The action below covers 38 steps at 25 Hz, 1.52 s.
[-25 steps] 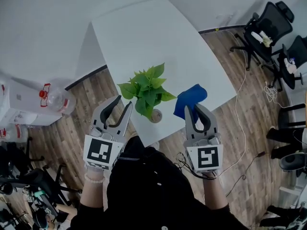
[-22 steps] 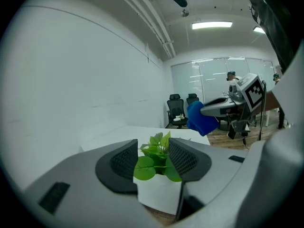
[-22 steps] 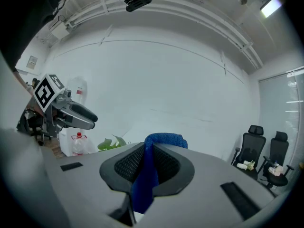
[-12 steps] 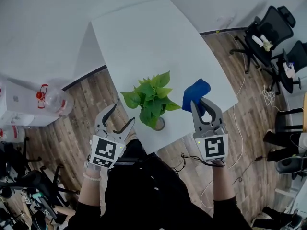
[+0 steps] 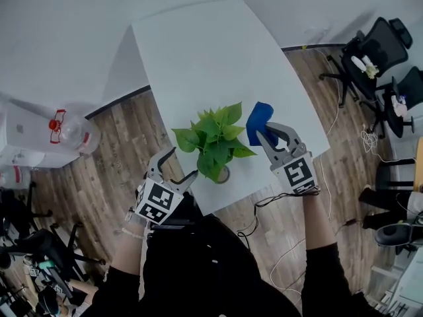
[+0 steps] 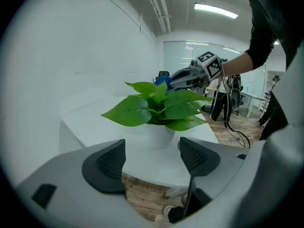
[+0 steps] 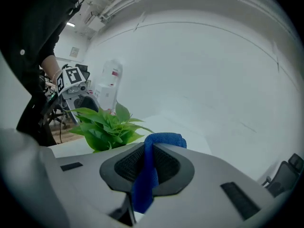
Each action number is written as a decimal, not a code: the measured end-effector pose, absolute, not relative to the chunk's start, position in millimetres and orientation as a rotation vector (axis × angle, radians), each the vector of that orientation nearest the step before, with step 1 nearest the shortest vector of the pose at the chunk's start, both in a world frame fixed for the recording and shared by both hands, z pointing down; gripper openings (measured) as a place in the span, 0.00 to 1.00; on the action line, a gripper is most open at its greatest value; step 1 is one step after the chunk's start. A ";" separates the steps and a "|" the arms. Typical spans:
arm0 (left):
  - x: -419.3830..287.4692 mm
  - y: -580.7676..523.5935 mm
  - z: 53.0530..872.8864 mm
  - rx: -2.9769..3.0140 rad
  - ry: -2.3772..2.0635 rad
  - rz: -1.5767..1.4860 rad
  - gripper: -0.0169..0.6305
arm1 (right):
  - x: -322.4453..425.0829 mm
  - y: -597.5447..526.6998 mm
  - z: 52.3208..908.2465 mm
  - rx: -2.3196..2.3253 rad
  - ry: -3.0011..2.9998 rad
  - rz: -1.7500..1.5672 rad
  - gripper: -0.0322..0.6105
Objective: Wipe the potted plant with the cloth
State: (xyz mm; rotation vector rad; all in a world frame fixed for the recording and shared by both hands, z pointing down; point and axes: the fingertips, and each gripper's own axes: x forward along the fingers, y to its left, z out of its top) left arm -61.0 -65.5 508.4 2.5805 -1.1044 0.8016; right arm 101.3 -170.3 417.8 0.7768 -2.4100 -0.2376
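The right tongs (image 5: 263, 136) are clamped on the blue cloth (image 5: 258, 117). The plant (image 5: 215, 140) stands just to their left on the desk (image 5: 198, 51), its leaves near the cloth. The left tongs (image 5: 181, 164) have just been opening and are wide and empty, with the pot (image 5: 223, 174) straight ahead of them. I think the right tongs are nearer for wiping.

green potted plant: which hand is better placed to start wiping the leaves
Right. The right tool is shut on the blue cloth, close beside the leaves of the green potted plant. The left tool, whose jaws have just been opening, holds nothing and sits short of the white pot.
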 end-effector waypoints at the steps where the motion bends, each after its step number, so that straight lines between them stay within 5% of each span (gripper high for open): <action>1: -57.6 -65.6 513.1 2.582 -1.087 0.813 0.57 | 100.9 -174.5 422.7 0.754 -2.414 -0.222 0.17; 18: -8.1 -92.6 522.8 2.721 -0.977 0.841 0.62 | 43.6 -181.1 466.8 0.158 -2.359 -0.243 0.17; 38: -7.2 -100.0 518.8 2.755 -0.983 0.837 0.60 | 41.9 -169.0 475.3 0.198 -2.453 -0.031 0.17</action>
